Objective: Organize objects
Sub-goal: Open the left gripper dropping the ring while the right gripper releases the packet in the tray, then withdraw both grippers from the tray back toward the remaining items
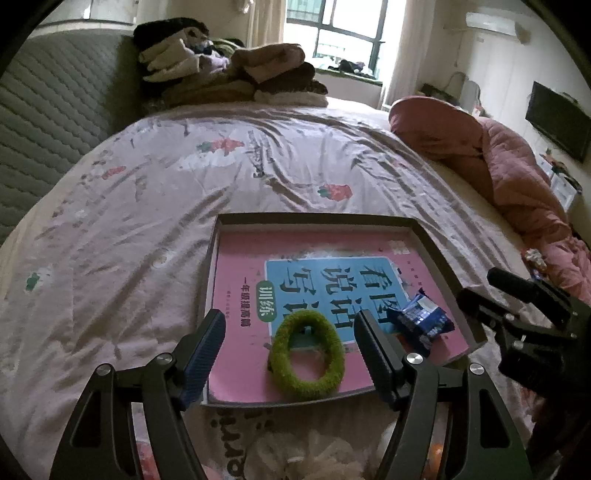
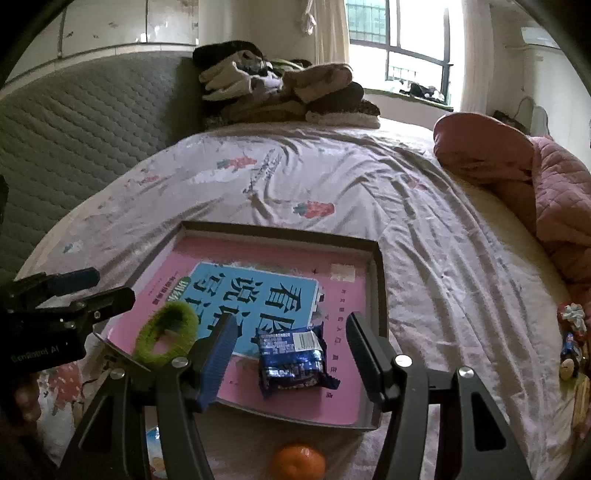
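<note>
A shallow dark-rimmed tray [image 1: 428,240] lies on the bed's pale floral sheet [image 1: 147,221], holding a pink workbook with a blue title panel [image 1: 243,280]. On the book rest a fuzzy green hair ring [image 1: 306,354] to the left and a blue foil snack packet [image 2: 291,354] just right of it. The left gripper [image 1: 290,343] stands wide apart above the ring, touching nothing. The right gripper [image 2: 291,343] is likewise spread, straddling the packet without pressing it. A round orange tangerine [image 2: 299,461] sits on the sheet at the tray's near edge.

A heap of folded brown and cream clothes [image 1: 236,74] sits at the far end of the bed against the grey quilted headboard [image 1: 55,122]. A rumpled pink quilted duvet [image 2: 554,192] lies along the right edge, near the bright window [image 1: 343,33].
</note>
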A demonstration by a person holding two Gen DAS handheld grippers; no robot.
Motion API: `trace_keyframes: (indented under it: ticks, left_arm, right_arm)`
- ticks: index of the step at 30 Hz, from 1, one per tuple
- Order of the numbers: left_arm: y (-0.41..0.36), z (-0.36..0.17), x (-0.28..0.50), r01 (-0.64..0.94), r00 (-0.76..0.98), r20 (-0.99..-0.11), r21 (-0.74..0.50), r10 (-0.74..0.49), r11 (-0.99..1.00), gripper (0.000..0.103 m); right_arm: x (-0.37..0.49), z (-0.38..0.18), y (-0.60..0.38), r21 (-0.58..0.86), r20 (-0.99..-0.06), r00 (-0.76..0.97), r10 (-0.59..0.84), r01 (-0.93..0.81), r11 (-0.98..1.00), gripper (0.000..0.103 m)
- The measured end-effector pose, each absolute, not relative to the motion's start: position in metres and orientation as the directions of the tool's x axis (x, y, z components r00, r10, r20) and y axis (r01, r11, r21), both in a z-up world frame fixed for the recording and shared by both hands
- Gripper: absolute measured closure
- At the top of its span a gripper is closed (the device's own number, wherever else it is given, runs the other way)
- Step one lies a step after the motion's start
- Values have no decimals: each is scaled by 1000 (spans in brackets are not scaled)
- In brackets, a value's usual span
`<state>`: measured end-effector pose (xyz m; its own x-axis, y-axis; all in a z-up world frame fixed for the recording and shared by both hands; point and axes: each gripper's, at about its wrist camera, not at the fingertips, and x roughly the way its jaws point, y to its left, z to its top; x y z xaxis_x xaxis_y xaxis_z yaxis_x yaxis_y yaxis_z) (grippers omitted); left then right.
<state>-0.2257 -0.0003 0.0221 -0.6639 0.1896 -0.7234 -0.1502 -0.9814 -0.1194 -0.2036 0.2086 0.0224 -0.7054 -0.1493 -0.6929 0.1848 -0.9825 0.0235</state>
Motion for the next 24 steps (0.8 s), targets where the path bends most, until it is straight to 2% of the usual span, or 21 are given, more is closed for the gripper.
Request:
trace_keyframes:
  ticks: [15, 24]
  left_arm:
    - [7, 39, -180, -160, -728, -661, -91, 180, -983, 29]
    - [9, 41, -155, -172, -742, -644, -91, 190, -981, 29]
  right_arm:
    - [-161, 52, 222, 79, -597, -776, -202, 194, -978, 42]
    - [-142, 52, 215, 50, -579, -792, -195, 204, -978, 42]
